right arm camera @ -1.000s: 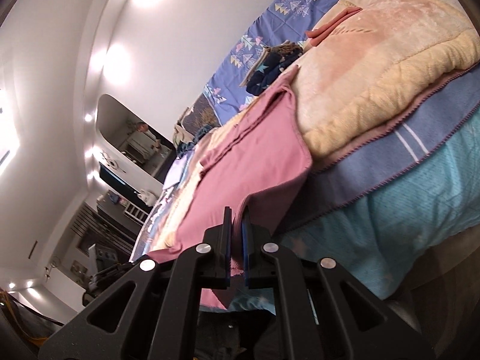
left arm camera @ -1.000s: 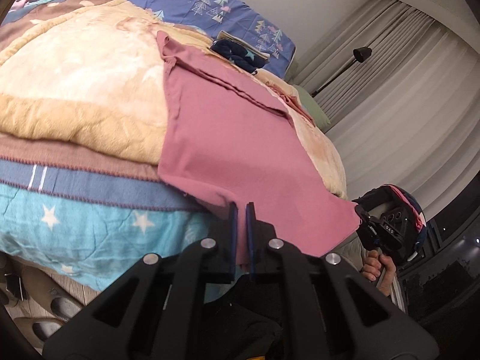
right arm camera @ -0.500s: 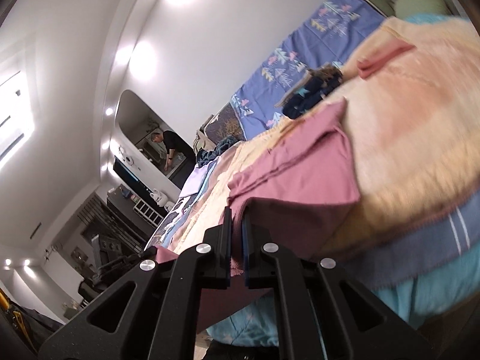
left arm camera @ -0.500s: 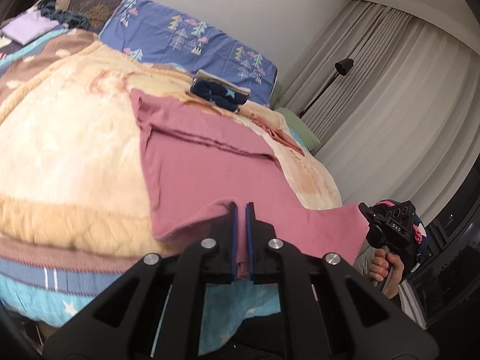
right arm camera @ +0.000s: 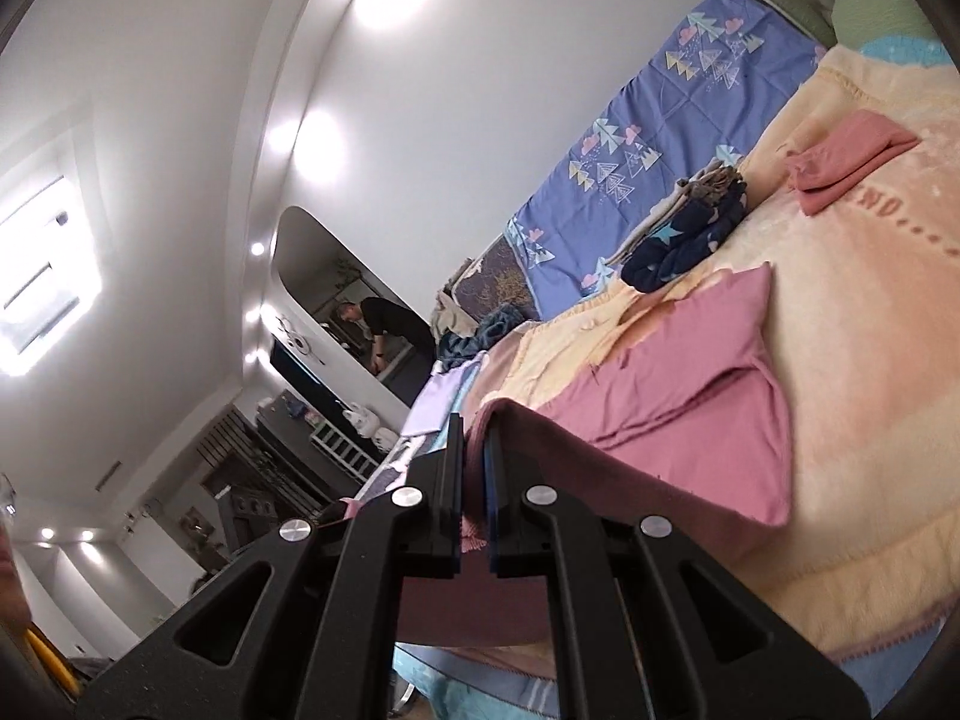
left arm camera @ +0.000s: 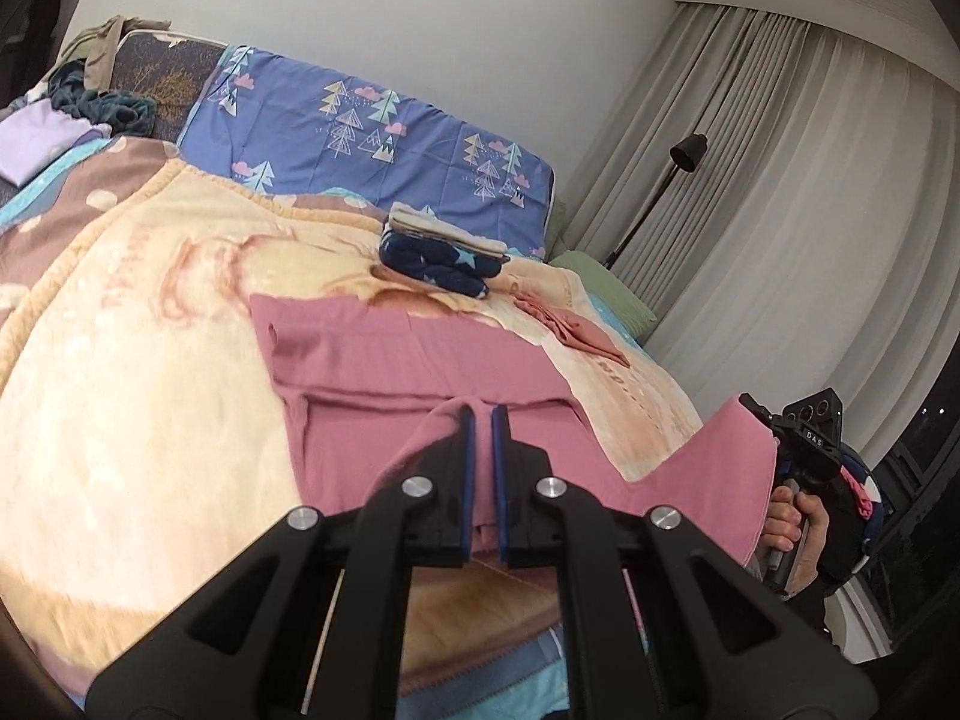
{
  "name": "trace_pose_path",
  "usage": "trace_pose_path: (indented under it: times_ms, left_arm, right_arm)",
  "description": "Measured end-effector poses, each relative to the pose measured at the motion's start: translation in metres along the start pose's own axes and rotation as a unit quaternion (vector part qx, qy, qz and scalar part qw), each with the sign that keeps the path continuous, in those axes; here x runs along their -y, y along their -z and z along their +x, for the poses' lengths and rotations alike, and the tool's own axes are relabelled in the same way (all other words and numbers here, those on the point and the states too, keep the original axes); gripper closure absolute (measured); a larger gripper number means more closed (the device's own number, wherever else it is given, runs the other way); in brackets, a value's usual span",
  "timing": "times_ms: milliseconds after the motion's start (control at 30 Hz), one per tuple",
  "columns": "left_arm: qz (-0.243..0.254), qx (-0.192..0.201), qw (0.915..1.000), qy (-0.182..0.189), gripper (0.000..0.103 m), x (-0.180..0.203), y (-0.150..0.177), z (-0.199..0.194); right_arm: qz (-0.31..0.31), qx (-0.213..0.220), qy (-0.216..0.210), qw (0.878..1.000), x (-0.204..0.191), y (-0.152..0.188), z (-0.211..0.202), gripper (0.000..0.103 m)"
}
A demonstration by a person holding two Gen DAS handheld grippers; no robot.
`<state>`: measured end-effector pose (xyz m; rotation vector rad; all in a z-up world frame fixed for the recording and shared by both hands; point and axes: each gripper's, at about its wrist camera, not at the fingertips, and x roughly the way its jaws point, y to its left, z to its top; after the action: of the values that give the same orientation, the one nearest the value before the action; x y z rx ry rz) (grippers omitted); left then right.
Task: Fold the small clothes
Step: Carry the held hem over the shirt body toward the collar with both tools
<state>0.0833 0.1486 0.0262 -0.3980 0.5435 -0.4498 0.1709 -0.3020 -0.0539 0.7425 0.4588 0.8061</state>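
A pink garment (left arm camera: 384, 360) lies on the cream blanket (left arm camera: 150, 396) of the bed, its far part flat with folded-in edges. My left gripper (left arm camera: 482, 420) is shut on one corner of its near hem and holds it lifted over the flat part. My right gripper (right arm camera: 474, 438) is shut on the other near corner; it also shows at the right of the left wrist view (left arm camera: 807, 450), with the hem (left arm camera: 714, 468) stretched between the two. The garment's flat part shows in the right wrist view (right arm camera: 690, 396).
A folded stack with a navy star-print piece (left arm camera: 441, 258) lies beyond the garment. A small salmon garment (left arm camera: 570, 330) lies to its right. A blue tree-print pillow (left arm camera: 372, 132) stands along the wall. Loose clothes (left arm camera: 102, 102) sit far left. A floor lamp (left arm camera: 684, 156) and curtains stand on the right.
Both grippers have lifted the near hem from over the bed's edge and carried it up and forward over the garment. The views now look across the bed top.
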Motion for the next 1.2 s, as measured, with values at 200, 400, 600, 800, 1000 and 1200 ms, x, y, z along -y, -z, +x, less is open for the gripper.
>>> trace_pose_path:
  times_ms: [200, 400, 600, 800, 1000, 1200]
  left_arm:
    - [0.025, -0.014, 0.9995, -0.014, 0.098, -0.011, -0.04, 0.029]
    - [0.016, -0.025, 0.9993, -0.022, 0.098, -0.036, -0.082, 0.074]
    - [-0.006, -0.057, 0.9979, -0.031, 0.098, -0.077, -0.119, 0.136]
    - [-0.054, -0.111, 0.9908, -0.057, 0.098, -0.137, -0.129, 0.223]
    - [-0.093, -0.119, 0.9851, -0.083, 0.088, -0.19, -0.118, 0.266]
    - [-0.131, -0.049, 0.9825, -0.123, 0.043, -0.218, -0.122, 0.228]
  right_arm:
    - [0.032, 0.006, -0.01, 0.999, 0.026, -0.037, 0.03, 0.098]
    - [0.084, 0.005, -0.02, 0.996, 0.065, -0.076, 0.069, 0.098]
    - [0.12, 0.0, 0.012, 0.993, 0.11, -0.113, 0.112, 0.098]
    - [0.18, -0.028, 0.064, 0.981, 0.181, -0.134, 0.167, 0.098]
    - [0.238, -0.03, 0.107, 0.965, 0.24, -0.137, 0.192, 0.089]
    - [0.259, 0.03, 0.131, 0.957, 0.253, -0.133, 0.165, 0.046]
